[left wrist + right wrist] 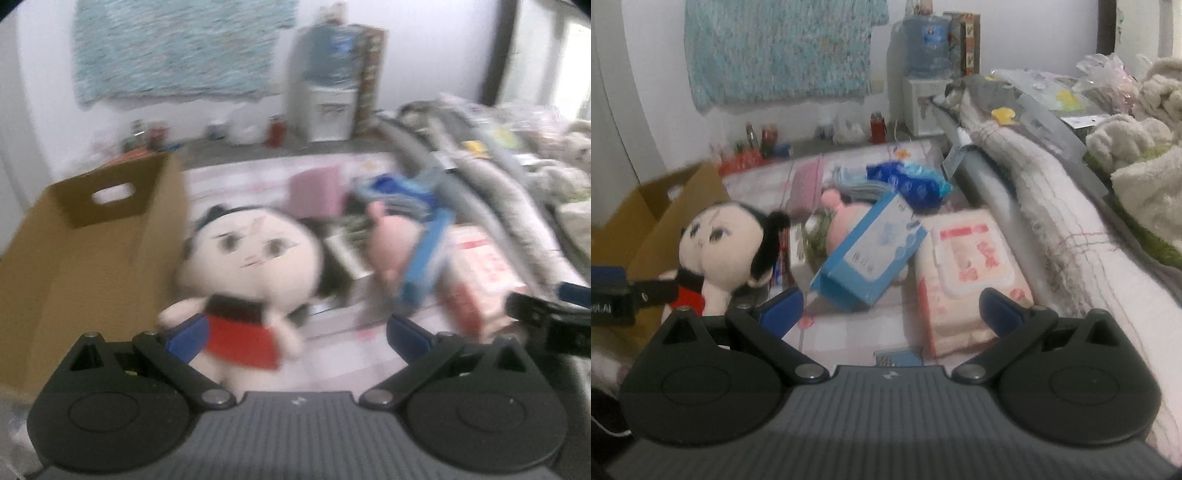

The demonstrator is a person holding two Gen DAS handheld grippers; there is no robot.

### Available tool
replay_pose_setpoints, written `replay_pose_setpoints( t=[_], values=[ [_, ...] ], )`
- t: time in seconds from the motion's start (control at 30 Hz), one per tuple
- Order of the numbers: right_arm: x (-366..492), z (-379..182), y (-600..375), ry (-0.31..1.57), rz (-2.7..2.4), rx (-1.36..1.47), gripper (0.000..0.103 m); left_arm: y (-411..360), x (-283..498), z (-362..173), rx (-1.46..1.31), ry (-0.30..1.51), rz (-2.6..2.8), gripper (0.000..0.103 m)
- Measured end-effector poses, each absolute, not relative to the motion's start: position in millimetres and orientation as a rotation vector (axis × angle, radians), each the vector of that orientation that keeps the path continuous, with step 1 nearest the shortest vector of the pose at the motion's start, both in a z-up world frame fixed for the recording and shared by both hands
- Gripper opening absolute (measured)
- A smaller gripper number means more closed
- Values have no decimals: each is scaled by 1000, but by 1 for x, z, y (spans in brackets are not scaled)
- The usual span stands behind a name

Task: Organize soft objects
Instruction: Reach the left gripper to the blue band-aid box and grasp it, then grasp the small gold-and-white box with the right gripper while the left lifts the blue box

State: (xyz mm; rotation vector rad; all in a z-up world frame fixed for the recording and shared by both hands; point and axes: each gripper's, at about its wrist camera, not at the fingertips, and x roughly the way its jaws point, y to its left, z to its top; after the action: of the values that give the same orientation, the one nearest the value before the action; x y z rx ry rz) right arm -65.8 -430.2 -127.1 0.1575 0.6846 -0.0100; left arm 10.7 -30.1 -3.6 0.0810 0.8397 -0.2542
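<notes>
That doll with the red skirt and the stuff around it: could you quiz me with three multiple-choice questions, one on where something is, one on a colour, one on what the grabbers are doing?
1. Where is the cardboard box relative to the doll, seen from the left grabber?
A. left of it
B. right of it
C. on top of it

2. What colour is the carton leaning on the pink toy?
A. green
B. blue
C. yellow

3. How does the right grabber stand?
A. shut on the doll
B. shut on the wipes
C. open, holding nothing

Answers: 1 A, the box fills that view's left side. 2 B, its sides are blue. 3 C, its fingers are spread wide above the wipes pack.
</notes>
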Motion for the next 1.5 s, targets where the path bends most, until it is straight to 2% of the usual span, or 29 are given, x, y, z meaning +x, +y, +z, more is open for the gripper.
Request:
replay_pose_setpoints(
  t=[0.2, 0.3, 0.33, 0.37, 0.43, 0.63, 0.8, 1.23, 1.5],
  values=[
    [-52, -133, -468, 613, 25, 284, 100, -74, 21, 0, 147, 774, -412, 91],
    [-44, -141, -480, 592, 29, 340, 84, -99, 31, -2, 196, 750, -471, 83],
    [-41, -144, -483, 596, 29, 364, 75, -108, 36, -4, 208, 751, -490, 81],
    [-38, -149, -487, 606, 26, 388, 61, -116, 40, -7, 218, 755, -509, 76],
    [-31, -159, -494, 627, 19, 432, 50, -132, 50, -14, 240, 775, -544, 74],
    [-21, -185, -502, 650, 9, 476, 48, -169, 78, -43, 296, 866, -591, 55],
    [-16, -195, -508, 661, 18, 501, 48, -186, 93, -63, 315, 928, -590, 26],
    [-43, -180, -508, 631, 26, 514, 50, -163, 83, -59, 204, 1032, -594, 23],
    [-54, -188, -482, 719, 108, 551, 50, -110, 47, -64, 143, 1140, -551, 23]
  ],
)
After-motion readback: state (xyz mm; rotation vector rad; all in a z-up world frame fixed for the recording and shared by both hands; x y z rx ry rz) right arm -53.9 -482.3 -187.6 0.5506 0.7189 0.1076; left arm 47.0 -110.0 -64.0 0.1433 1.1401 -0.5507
